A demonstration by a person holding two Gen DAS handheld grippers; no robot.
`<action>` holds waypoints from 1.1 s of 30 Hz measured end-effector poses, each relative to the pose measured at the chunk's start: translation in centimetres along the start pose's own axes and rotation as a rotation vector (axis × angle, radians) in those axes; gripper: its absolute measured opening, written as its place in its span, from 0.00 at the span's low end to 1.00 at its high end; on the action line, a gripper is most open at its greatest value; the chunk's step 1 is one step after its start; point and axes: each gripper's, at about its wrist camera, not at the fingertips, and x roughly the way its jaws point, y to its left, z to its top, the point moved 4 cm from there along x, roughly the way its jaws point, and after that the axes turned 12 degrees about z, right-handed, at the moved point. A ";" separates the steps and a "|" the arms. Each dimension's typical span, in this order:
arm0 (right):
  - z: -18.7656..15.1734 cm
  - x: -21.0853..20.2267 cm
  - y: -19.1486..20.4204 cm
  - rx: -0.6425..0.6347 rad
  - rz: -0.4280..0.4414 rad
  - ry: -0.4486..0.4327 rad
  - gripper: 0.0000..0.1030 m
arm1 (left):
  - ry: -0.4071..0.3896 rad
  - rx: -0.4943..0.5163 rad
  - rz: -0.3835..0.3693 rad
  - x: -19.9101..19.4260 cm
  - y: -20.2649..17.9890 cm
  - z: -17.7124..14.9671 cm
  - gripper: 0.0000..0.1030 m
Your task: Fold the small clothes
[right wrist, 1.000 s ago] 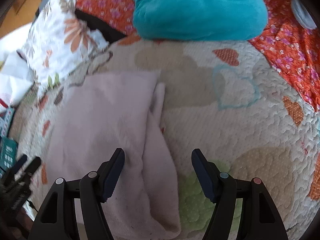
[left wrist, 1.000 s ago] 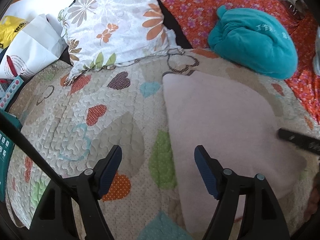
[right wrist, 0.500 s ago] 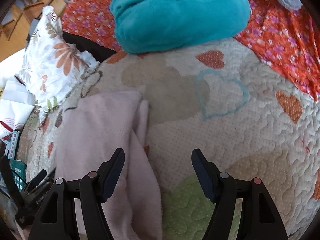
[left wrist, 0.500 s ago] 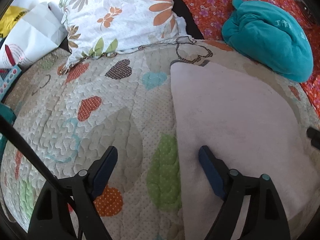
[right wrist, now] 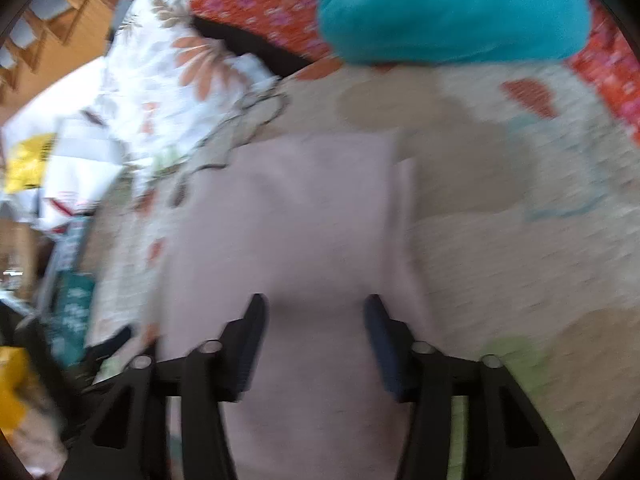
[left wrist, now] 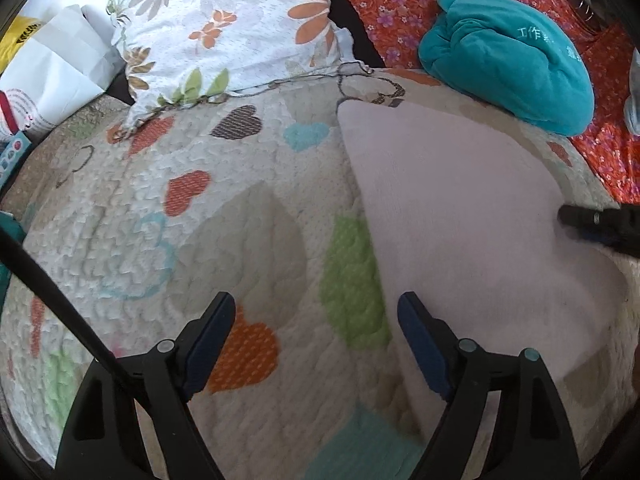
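Pale pink garment [left wrist: 460, 216], partly folded, lies flat on the heart-print quilt [left wrist: 208, 208], long axis running away from both tools. Right gripper [right wrist: 314, 344], jaws apart and empty, is directly over it, nearer; left gripper [left wrist: 316, 344], jaws apart, straddles its left edge.

A bed covered by a cream quilt [left wrist: 240, 208] with coloured hearts. At its far edge lie a floral pillow [left wrist: 224, 20] and an orange floral sheet [left wrist: 384, 0]. Wooden furniture [right wrist: 60, 40] stands beyond, blurred, in daylight.
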 end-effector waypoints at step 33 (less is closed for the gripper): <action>4.2 3.2 2.0 0.101 0.254 -0.009 0.29 | 0.170 -0.251 -0.531 2.2 -1.5 6.8 0.36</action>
